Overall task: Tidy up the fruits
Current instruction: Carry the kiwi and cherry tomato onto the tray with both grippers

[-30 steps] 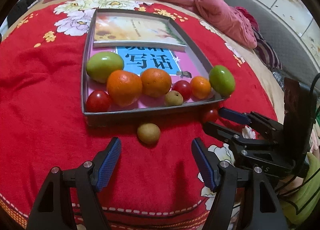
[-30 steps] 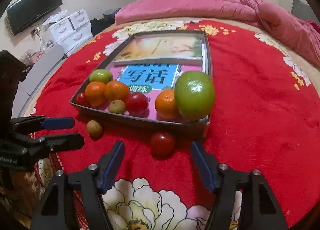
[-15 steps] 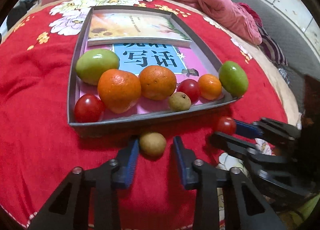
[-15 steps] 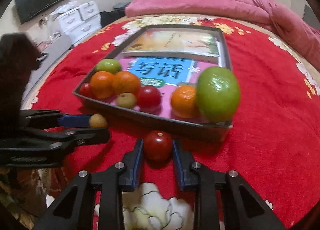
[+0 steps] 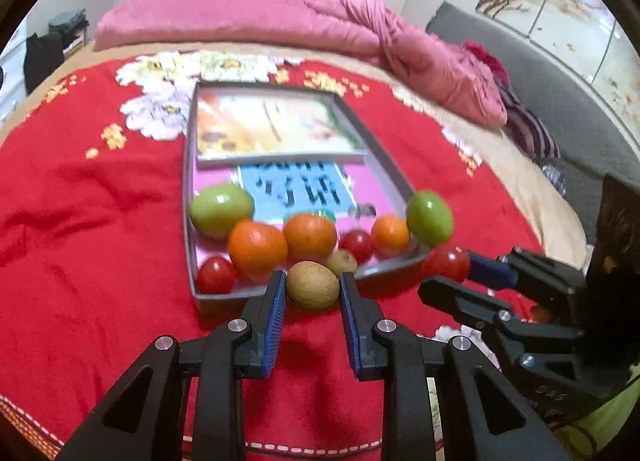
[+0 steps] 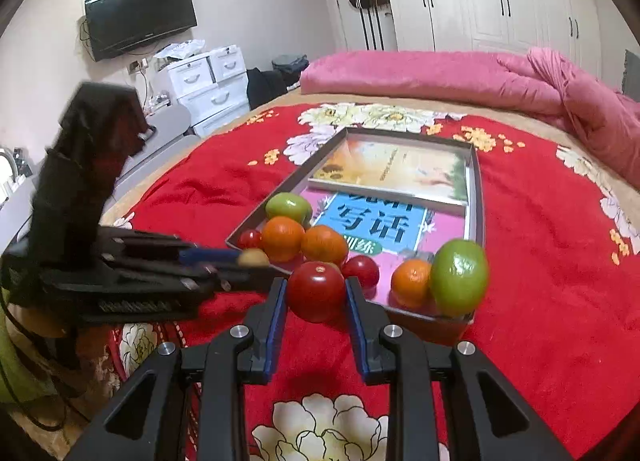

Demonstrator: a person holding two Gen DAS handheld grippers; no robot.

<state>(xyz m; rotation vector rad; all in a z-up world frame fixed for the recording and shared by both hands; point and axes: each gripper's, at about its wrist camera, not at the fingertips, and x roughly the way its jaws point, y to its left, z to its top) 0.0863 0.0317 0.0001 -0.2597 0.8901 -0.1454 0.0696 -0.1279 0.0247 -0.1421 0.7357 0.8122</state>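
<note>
Red floral bedspread (image 5: 80, 269) covers the bed, with a rolled pink quilt (image 5: 248, 21) along the far edge and white wardrobe doors behind it. On the spread sits a shallow grey tray (image 5: 394, 171), its far half taken by a book (image 5: 272, 129) and a blue-and-pink booklet (image 6: 376, 221) lying flat. Fruit crowds the tray's near end: a green fruit (image 5: 221, 209) by the left wall, two oranges (image 5: 258, 248) touching each other, a small tomato (image 5: 216, 275) in the near left corner, another tomato (image 5: 357, 245), a small brown fruit (image 5: 342, 261) against the near rim, a small orange (image 5: 390, 235), and a second green fruit (image 5: 430, 217) perched on the near right corner, overhanging the rim.

The left gripper (image 5: 313, 293) has its blue pads closed on a brown kiwi-like fruit (image 5: 313, 289), held just in front of the tray's near rim. The right gripper (image 6: 316, 293) is clamped on a red tomato (image 6: 316, 291), also just in front of that rim and close beside the left gripper. The two tools nearly meet at their tips.

Open spread lies wide to the left of the tray and to its right; the tray's middle, over the booklet, stays bare of fruit.
</note>
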